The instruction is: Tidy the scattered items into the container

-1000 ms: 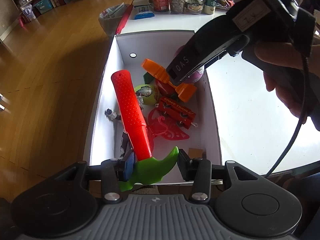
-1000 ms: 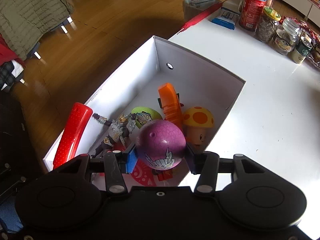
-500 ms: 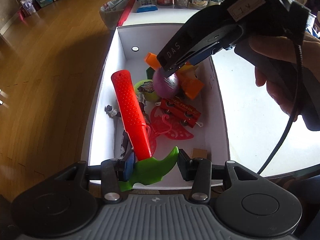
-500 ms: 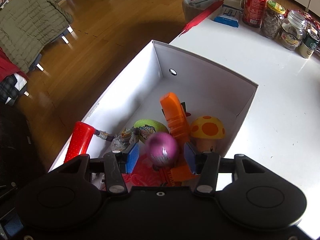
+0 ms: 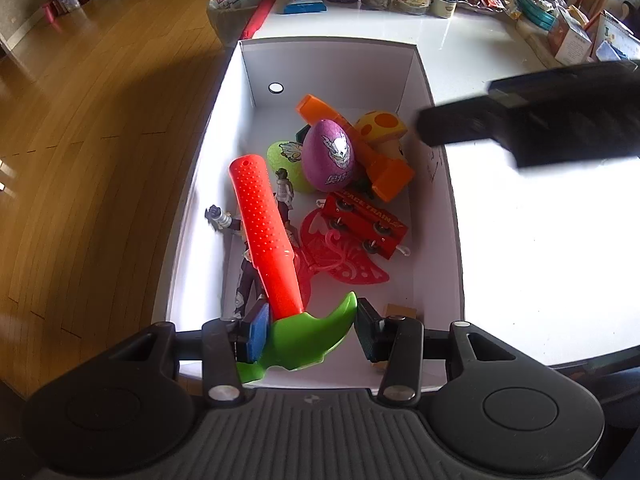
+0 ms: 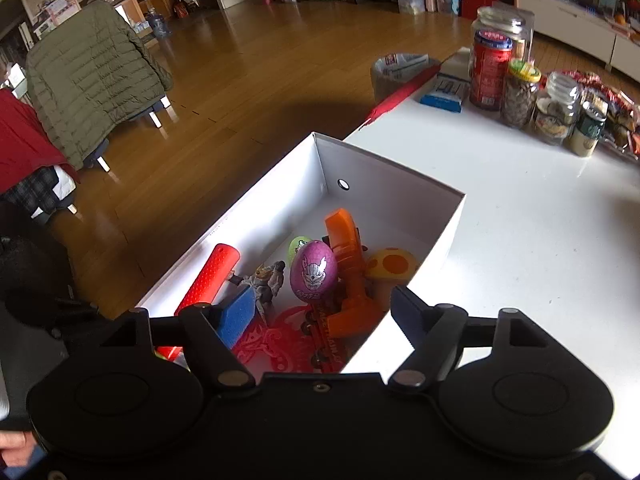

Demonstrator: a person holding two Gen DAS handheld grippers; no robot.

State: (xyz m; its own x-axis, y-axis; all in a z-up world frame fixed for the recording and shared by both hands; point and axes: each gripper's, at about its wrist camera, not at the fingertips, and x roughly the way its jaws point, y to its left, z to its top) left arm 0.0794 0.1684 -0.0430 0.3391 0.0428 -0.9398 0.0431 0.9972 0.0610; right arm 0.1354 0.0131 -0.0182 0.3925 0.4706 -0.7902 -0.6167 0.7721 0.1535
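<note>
A white box (image 5: pixel 328 46) (image 6: pixel 384 160) stands on the white table. In it lie a purple egg (image 5: pixel 329 154) (image 6: pixel 313 270), a green egg (image 5: pixel 286 160), an orange toy (image 5: pixel 360 148), a mushroom (image 5: pixel 380 126), a red train (image 5: pixel 364 224) and small figures (image 5: pixel 284 192). My left gripper (image 5: pixel 310 330) is shut on the green head of a red-handled toy hammer (image 5: pixel 264 232), held over the box's near end. My right gripper (image 6: pixel 320 312) hangs above the box's right wall. Its jaws are opening, with nothing between them. In the left wrist view its black housing (image 5: pixel 560 120) is blurred.
Jars (image 6: pixel 516 96), a red can (image 6: pixel 490 68) and a blue packet (image 6: pixel 444 92) line the table's far edge. A basket (image 6: pixel 400 72) stands beyond the corner. Wooden floor lies left of the box, with a green jacket (image 6: pixel 92 92) on a chair.
My right gripper opened and let the purple egg fall into the box, then drew back up and to the right. The left gripper still holds the hammer.
</note>
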